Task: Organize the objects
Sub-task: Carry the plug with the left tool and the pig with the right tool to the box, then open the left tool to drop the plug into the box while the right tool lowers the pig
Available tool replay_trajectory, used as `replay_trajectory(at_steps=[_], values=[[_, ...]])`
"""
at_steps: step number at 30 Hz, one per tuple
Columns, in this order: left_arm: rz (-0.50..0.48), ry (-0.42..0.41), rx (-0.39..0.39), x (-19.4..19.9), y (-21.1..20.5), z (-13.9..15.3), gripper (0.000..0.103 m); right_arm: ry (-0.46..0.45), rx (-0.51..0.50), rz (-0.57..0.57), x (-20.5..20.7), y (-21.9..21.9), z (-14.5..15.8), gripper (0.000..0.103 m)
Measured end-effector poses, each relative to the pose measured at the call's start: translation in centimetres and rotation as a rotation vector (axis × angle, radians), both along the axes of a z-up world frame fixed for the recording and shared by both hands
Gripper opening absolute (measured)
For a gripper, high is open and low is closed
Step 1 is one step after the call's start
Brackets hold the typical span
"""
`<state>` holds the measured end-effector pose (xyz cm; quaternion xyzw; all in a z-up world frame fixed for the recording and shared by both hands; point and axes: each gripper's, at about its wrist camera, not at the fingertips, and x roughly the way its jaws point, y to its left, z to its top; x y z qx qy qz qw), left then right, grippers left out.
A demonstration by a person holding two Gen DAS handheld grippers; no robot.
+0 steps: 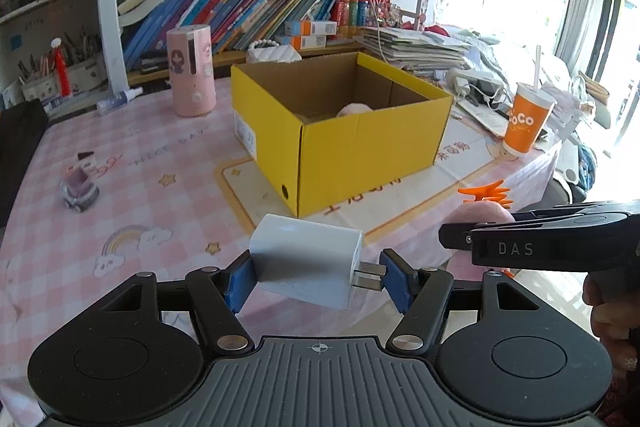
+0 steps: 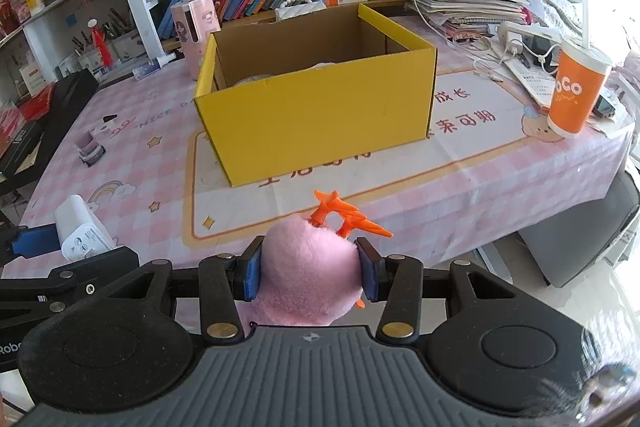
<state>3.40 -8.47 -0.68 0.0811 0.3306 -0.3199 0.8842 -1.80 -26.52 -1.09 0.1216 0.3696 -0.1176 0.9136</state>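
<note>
Your left gripper [image 1: 316, 277] was clamped on the white charger [image 1: 306, 263], your right gripper [image 2: 310, 269] on the pink plush toy [image 2: 310, 271], both short of the yellow box [image 2: 316, 107]. You were mid-carry; next, I judge, clear its near wall and release inside.

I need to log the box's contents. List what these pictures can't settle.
- Inside the yellow box: both views; its near wall hides all but a sliver of something pink.
- Pink plush toy: right wrist view; the tool's body hides its lower part.
- Charger label print: right wrist view, too small to read.
</note>
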Motion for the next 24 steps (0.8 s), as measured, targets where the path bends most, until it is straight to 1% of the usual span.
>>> replay_trajectory(at_steps=[3, 7, 11, 16, 20, 24], values=[[0.002, -0.014, -0.003, 0.9, -1.0, 0.3, 0.066, -0.003, 0.000, 0.005, 1.0, -1.0, 0.2, 0.044], [0.002, -0.055, -0.023, 2.3, -2.6, 1.3, 0.066, -0.024, -0.002, 0.007, 2.5, -2.6, 0.7, 0.044], [0.000, -0.108, -0.040, 4.1, -4.7, 2.6, 0.066, -0.081, -0.021, 0.002, 4.3, -5.1, 2.1, 0.044], [0.010, -0.159, -0.050, 6.8, -8.0, 3.8, 0.066, -0.165, -0.065, 0.011, 7.5, -8.5, 4.4, 0.044], [0.033, -0.170, -0.030, 9.2, -10.8, 3.6, 0.066, -0.218, -0.111, 0.045, 10.7, -10.9, 5.8, 0.044], [0.062, -0.152, 0.002, 11.1, -13.1, 2.6, 0.066, -0.234, -0.151, 0.109, 14.3, -12.7, 6.2, 0.044]])
